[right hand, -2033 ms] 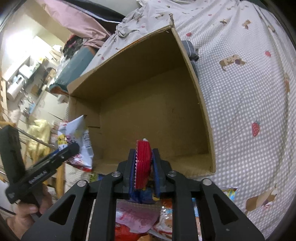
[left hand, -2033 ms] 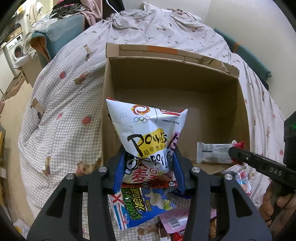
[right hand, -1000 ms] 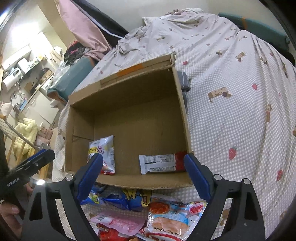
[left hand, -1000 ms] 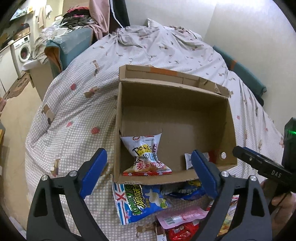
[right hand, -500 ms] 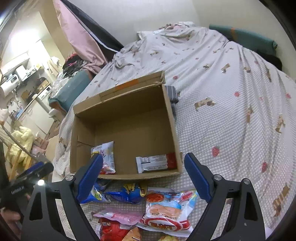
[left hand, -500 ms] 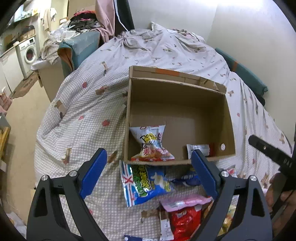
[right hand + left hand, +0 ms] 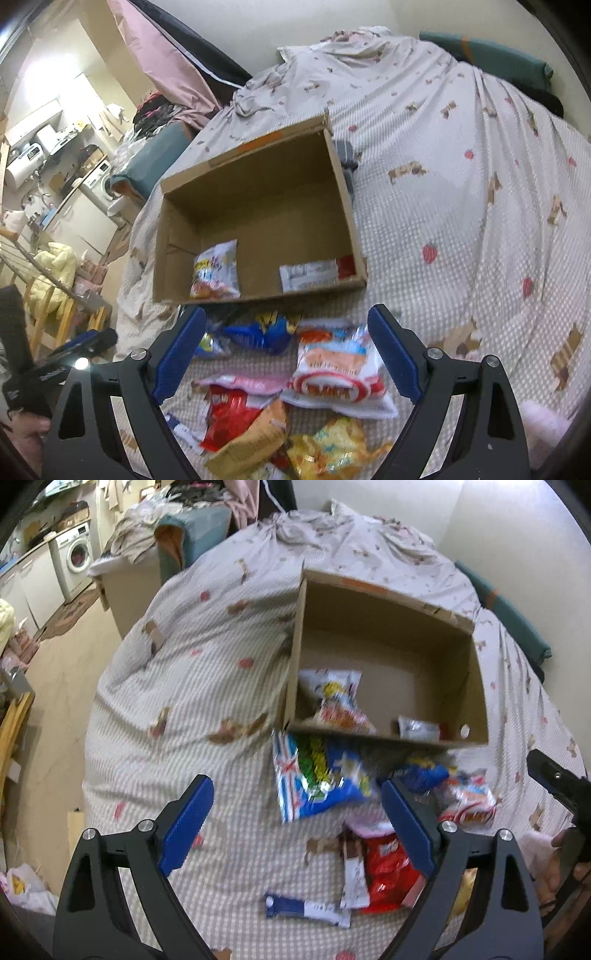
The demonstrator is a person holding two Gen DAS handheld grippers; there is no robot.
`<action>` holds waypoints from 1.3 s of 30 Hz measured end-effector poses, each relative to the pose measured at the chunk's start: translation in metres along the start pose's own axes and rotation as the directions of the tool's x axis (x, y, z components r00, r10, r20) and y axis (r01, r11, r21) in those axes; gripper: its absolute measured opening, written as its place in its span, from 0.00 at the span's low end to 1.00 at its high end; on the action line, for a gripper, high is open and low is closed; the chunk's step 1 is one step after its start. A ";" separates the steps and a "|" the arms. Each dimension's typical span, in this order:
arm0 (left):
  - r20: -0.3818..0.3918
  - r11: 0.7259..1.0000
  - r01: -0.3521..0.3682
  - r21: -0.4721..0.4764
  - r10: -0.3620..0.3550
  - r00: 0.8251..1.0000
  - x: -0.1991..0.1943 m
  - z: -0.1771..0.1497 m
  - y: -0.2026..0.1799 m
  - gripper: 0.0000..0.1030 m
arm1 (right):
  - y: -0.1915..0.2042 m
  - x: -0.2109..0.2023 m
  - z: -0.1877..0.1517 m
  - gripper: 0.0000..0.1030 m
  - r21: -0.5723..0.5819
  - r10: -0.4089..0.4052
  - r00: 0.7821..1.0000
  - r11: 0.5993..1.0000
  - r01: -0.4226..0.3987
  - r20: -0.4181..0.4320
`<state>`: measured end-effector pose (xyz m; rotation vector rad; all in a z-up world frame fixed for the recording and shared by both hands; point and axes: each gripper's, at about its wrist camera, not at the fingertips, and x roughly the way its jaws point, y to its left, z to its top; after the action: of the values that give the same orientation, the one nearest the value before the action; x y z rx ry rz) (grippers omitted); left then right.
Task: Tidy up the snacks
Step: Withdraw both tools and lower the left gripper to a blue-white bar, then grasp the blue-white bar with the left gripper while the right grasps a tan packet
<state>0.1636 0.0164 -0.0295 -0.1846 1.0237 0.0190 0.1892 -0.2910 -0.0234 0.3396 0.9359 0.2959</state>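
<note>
Two packets [image 7: 215, 273] in one box [image 7: 255, 206]

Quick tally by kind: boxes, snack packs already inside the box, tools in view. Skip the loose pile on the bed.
Cardboard box: 1
Snack packs inside it: 2 (white bag, white-and-red bar)
Tools: 2 (left tool, right tool, both open and empty)
Total: 5

Home bedrm: bed [image 7: 461, 206]; washer [image 7: 75, 555]
</note>
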 end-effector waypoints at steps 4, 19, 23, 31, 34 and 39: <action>-0.056 1.000 -0.020 0.007 0.020 0.998 0.007 -0.014 0.002 0.88 | -0.008 -0.001 -0.016 0.89 0.060 0.041 0.998 0.997 -0.038 -0.054; -0.275 0.998 0.068 -0.013 -0.069 0.959 0.035 -0.054 0.008 0.88 | -0.009 0.018 -0.070 0.89 0.158 0.148 0.956 0.981 -0.110 -0.254; -0.408 0.992 0.076 -0.100 -0.111 0.906 0.057 -0.076 0.014 0.73 | -0.007 0.021 -0.070 0.89 0.155 0.139 0.956 0.983 -0.101 -0.257; -0.503 0.973 0.045 -0.226 -0.156 0.850 0.088 -0.102 0.011 0.62 | -0.007 0.025 -0.066 0.89 0.170 0.141 0.957 0.980 -0.100 -0.252; -0.498 0.969 0.017 -0.245 -0.141 0.855 0.095 -0.098 0.010 0.60 | -0.008 0.028 -0.064 0.89 0.174 0.141 0.957 0.980 -0.098 -0.253; -0.498 0.988 -0.023 -0.150 -0.056 0.866 0.108 -0.091 -0.007 0.30 | -0.012 0.027 -0.062 0.89 0.185 0.140 0.958 0.978 -0.095 -0.249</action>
<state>0.1430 -0.0124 -0.1664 -0.3500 1.5453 0.0344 0.1544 -0.2821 -0.0820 0.5248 1.2071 0.3767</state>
